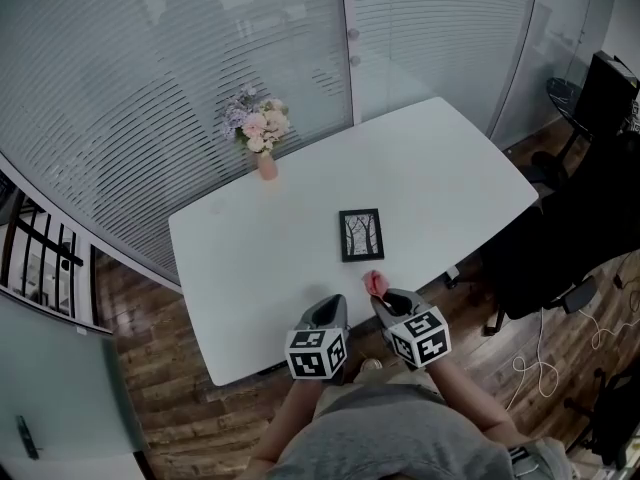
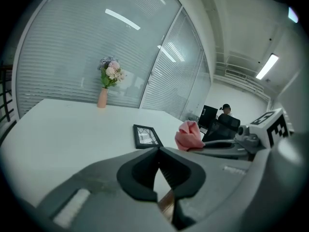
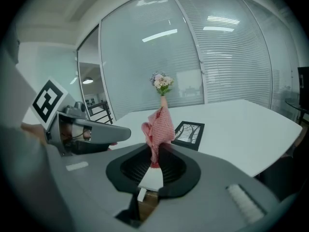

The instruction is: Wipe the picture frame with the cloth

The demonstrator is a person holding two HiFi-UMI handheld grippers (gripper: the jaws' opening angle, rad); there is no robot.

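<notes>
Nearest, by the table's (image 1: 440,168) front edge, the left gripper (image 2: 158,151) has its jaws pressed together on nothing. The right gripper (image 3: 155,153) pinches a soft, crumpled pink cloth (image 3: 159,125). Just beyond the cloth and nearer the right gripper, the picture frame (image 1: 361,234) lies flat on the smooth white top, a thin black rectangle with its long axis pointing away. Farther off stands a vase of flowers (image 1: 262,138).
</notes>
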